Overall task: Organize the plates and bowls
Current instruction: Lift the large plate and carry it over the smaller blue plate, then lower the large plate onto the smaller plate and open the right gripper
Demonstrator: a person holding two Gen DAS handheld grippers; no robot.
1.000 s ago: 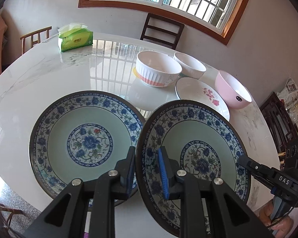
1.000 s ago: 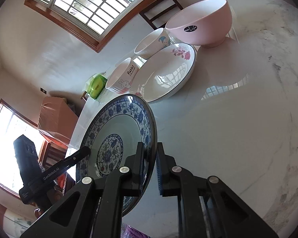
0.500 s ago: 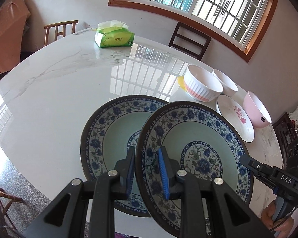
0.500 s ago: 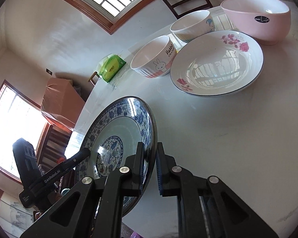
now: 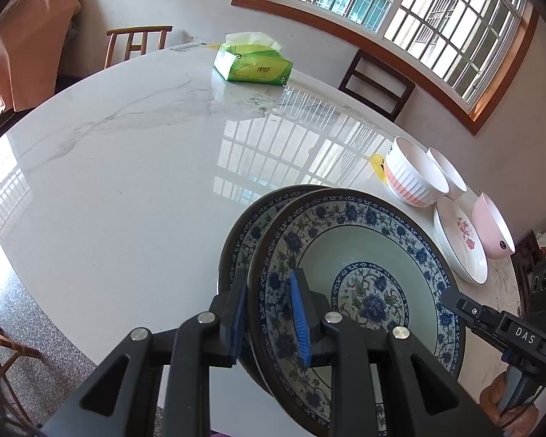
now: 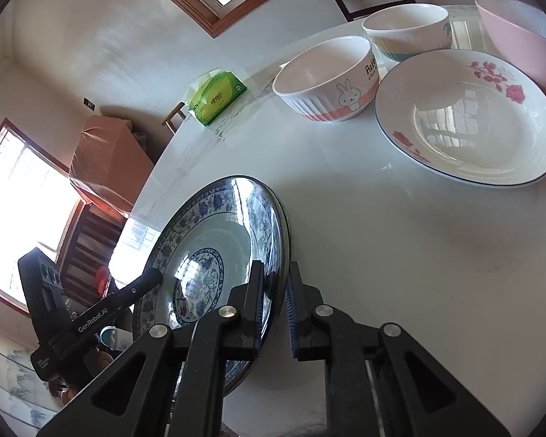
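- While both units grip it by opposite rims, the upper blue-patterned plate (image 5: 364,269) sits over the lower blue-patterned plate (image 5: 242,229) on the desk (image 5: 127,182).
- Left hand-held gripper (image 5: 269,309): pinching the upper plate's rim.
- Right hand-held gripper (image 6: 275,302): pinching the same plate.
- Rabbit bowl (image 6: 327,80) and rose plate (image 6: 469,116) stand apart, toward the desk's far side.

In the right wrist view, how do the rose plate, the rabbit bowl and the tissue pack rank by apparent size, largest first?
1. rose plate
2. rabbit bowl
3. tissue pack

The pack lies farthest from the camera, so its real size compared with the bowl is unsure.
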